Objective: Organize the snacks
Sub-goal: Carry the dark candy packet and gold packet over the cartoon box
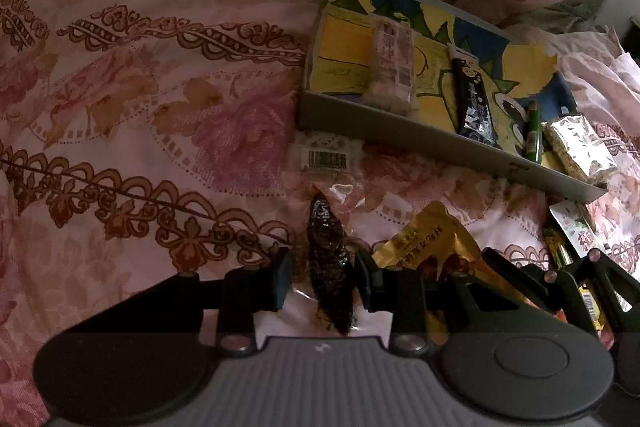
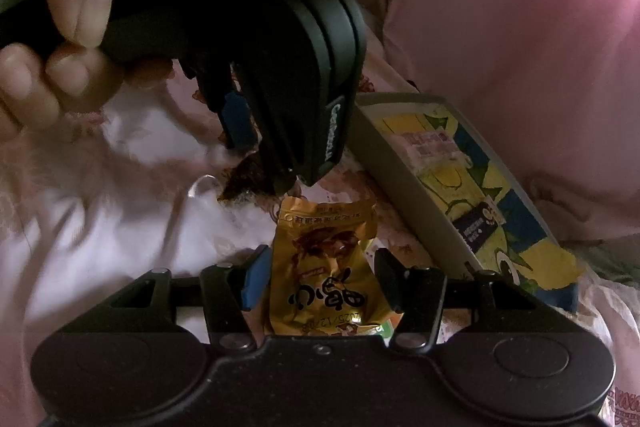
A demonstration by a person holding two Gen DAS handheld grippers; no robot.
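Note:
My left gripper (image 1: 324, 279) is shut on a clear packet holding a dark dried snack (image 1: 326, 259), which rests on the bedspread. The packet's barcode label (image 1: 326, 159) lies ahead of the fingers. In the right wrist view the left gripper (image 2: 272, 163) comes down from above with the dark snack (image 2: 244, 179) at its tips. Just below it, my right gripper (image 2: 320, 279) has a crumpled yellow snack packet (image 2: 320, 267) between its fingers, the pads touching both edges. The same yellow packet (image 1: 424, 247) sits right of the left gripper.
A grey tray (image 1: 400, 131) with a yellow and blue cartoon lining holds a pink-white packet (image 1: 392, 63), a black packet (image 1: 474, 99), a green stick (image 1: 534, 135) and a silver bar (image 1: 580, 147). More snacks (image 1: 568, 231) lie at right. A hand (image 2: 80, 7) holds the left gripper's handle.

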